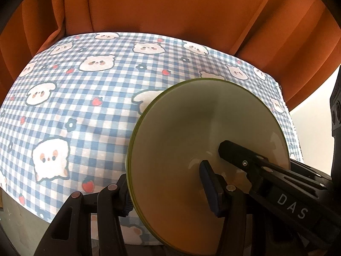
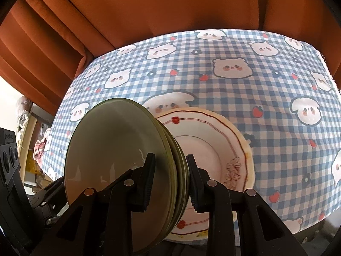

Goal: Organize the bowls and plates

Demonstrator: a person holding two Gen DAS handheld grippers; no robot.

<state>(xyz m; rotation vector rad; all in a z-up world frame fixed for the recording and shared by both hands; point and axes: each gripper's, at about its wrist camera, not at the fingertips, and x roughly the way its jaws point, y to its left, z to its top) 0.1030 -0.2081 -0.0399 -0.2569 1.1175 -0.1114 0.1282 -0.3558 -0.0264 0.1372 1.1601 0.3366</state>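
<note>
A: Orange curtain (image 1: 170,6) at the back, and a table under a blue-checked cloth (image 1: 85,98) printed with little bears and strawberries.

B: Where's the green stuff?

A: A stack of green bowls (image 2: 119,155), tipped on edge and held up above the cloth, both grippers clamped on it. The right gripper (image 2: 170,181) has one finger inside the front bowl and the other behind the stack's rims, pressed tight on them.

B: And the left?

A: From its own camera the left gripper (image 1: 166,189) bites the rim too, one finger (image 1: 210,189) inside the bowl, the other outside on the cloth side. Closed on the stack. The right gripper's finger reaches into the same bowl beside it.

B: Anything else on the table?

A: A pink plate (image 2: 215,147) with a scalloped edge and strawberry print, just behind the stack in the right view. Whether it lies flat on the cloth I can't tell.
</note>
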